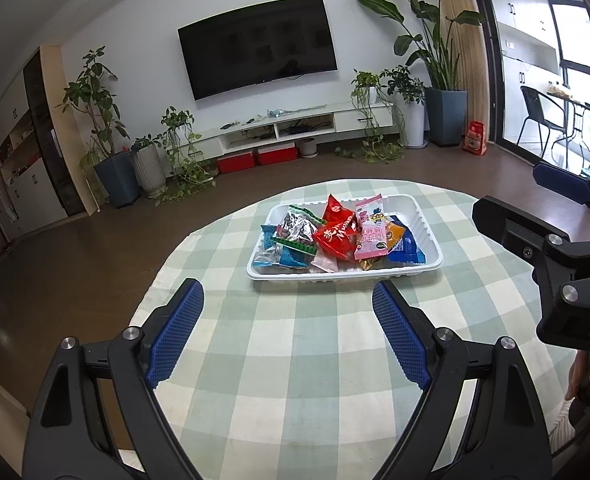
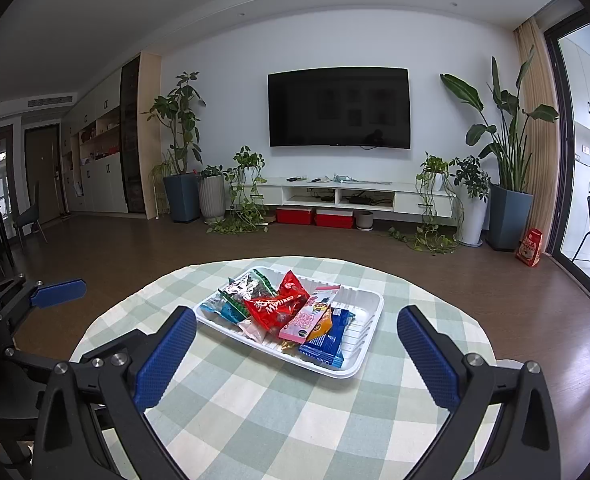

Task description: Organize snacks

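Note:
A white plastic tray (image 1: 427, 232) sits on a round table with a green checked cloth (image 1: 295, 360). It holds several snack packets: a red one (image 1: 337, 236), a pink one (image 1: 369, 232), a silver-green one (image 1: 295, 228) and a blue one (image 1: 405, 248). The tray also shows in the right wrist view (image 2: 369, 312) with the red packet (image 2: 279, 304) and the blue packet (image 2: 329, 338). My left gripper (image 1: 287, 300) is open and empty, just short of the tray's near edge. My right gripper (image 2: 297, 320) is open and empty, its fingers either side of the tray.
The right gripper's body (image 1: 551, 248) shows at the right of the left wrist view; the left gripper's finger (image 2: 57, 292) shows at the left of the right wrist view. Beyond the table are wooden floor, a TV (image 2: 339, 108), a low cabinet (image 2: 355, 196) and potted plants.

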`<state>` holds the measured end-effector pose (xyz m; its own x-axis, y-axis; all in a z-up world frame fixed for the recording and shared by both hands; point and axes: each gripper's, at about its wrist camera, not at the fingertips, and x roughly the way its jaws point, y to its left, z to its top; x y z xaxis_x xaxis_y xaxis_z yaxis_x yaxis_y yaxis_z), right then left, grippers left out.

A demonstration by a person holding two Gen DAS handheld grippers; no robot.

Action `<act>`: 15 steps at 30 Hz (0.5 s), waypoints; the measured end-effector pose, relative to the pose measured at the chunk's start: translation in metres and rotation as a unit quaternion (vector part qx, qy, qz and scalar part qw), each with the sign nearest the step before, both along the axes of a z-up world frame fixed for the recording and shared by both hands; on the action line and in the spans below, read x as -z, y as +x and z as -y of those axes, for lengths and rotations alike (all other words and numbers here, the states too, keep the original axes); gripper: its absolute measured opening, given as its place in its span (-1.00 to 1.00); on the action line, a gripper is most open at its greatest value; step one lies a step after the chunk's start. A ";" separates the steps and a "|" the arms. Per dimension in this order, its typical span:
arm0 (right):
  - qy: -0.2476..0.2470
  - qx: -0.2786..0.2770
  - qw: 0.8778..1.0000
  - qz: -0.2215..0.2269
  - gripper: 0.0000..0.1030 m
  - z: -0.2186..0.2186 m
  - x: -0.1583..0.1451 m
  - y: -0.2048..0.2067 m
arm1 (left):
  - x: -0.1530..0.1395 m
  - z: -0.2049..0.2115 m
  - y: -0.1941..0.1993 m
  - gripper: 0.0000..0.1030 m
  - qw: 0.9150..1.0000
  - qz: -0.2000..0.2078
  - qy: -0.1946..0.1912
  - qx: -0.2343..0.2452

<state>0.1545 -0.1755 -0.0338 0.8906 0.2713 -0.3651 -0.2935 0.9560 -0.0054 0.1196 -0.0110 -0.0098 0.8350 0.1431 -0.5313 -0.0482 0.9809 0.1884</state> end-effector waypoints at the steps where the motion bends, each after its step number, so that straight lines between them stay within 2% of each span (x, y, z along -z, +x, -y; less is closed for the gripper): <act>1: -0.001 0.000 1.000 0.000 1.00 -0.001 0.000 0.000 | 0.000 -0.001 0.001 0.67 1.000 0.000 -0.001 -0.001; 15: 0.000 0.001 1.000 0.000 1.00 0.000 0.000 0.000 | 0.004 0.003 0.002 0.67 1.000 0.005 0.008 -0.010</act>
